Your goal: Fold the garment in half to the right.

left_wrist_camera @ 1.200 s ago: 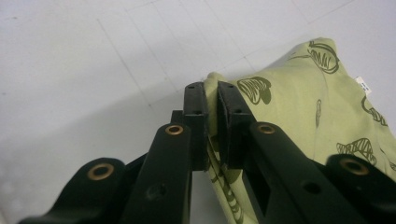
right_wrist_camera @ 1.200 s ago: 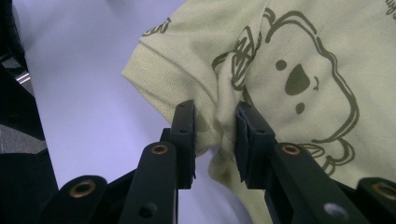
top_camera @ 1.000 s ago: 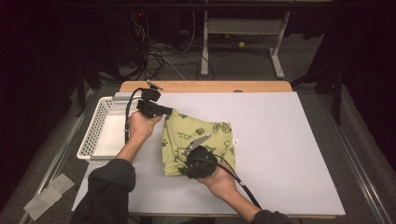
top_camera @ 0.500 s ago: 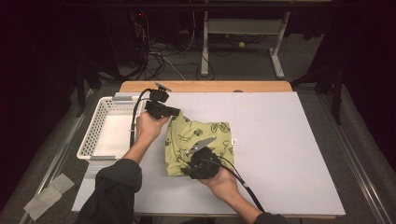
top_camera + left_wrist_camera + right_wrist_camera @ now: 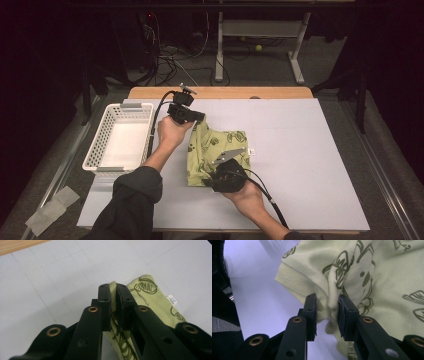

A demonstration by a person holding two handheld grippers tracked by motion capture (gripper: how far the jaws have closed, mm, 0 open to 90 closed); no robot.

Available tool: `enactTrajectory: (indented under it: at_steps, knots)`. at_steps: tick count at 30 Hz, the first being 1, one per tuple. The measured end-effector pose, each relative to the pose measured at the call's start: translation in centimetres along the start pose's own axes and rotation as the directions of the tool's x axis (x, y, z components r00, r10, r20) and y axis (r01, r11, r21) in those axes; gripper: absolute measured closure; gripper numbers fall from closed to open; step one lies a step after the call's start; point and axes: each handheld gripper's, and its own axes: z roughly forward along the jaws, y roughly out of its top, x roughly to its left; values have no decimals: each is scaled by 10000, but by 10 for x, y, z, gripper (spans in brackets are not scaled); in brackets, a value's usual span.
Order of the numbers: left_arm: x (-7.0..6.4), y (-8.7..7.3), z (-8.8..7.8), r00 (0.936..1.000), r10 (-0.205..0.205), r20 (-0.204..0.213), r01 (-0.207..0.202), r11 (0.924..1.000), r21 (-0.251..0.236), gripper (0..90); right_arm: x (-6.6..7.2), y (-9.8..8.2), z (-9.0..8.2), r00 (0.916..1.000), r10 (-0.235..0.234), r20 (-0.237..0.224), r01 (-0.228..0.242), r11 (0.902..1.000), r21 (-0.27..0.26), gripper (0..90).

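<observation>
A pale green garment (image 5: 220, 152) printed with dark line drawings lies folded on the white table top (image 5: 300, 150). My left gripper (image 5: 200, 119) is shut on the garment's far left corner, and the cloth (image 5: 150, 300) is pinched thin between its jaws (image 5: 113, 287). At the near edge of the garment my right gripper (image 5: 210, 181) is shut on a bunched fold; the cloth (image 5: 387, 285) is squeezed between its pads (image 5: 327, 305). A small white label (image 5: 172, 299) shows at the garment's edge.
A white slatted basket (image 5: 120, 137), with nothing in it, stands at the table's left edge. A wooden strip (image 5: 220, 92) runs along the far edge. Cables and table legs lie on the floor beyond. Bare white surface spreads right of the garment.
My left gripper has carried the garment's far corner to the right and a little away from the basket. The right gripper has shifted slightly right with its fold. The garment has narrowed.
</observation>
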Motion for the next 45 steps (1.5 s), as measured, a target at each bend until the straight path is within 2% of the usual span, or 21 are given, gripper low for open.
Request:
enactTrajectory:
  at_steps: [13, 19, 24, 34, 45]
  knots:
    - [-12, 10, 12, 9998, 109, 136, -110, 9999, 84, 797, -10, -11, -15, 9994, 197, 277, -195, 9998, -84, 721]
    - [-19, 16, 19, 9993, 305, 204, -308, 9995, 116, 798, -12, -15, -22, 9988, 222, 444, -217, 9997, -120, 722]
    - [-27, 21, 24, 9986, 441, 287, -444, 9990, 103, 798, -17, -18, -28, 9981, 418, 446, -410, 9990, -174, 723]
    - [-33, 23, 39, 9984, 324, 459, -327, 9994, 63, 798, -22, -26, -37, 9968, 450, 655, -439, 9989, -177, 726]
    - [-44, 27, 58, 9972, 628, 407, -643, 9973, 361, 798, -27, -35, -43, 9949, 573, 831, -567, 9983, -101, 733]
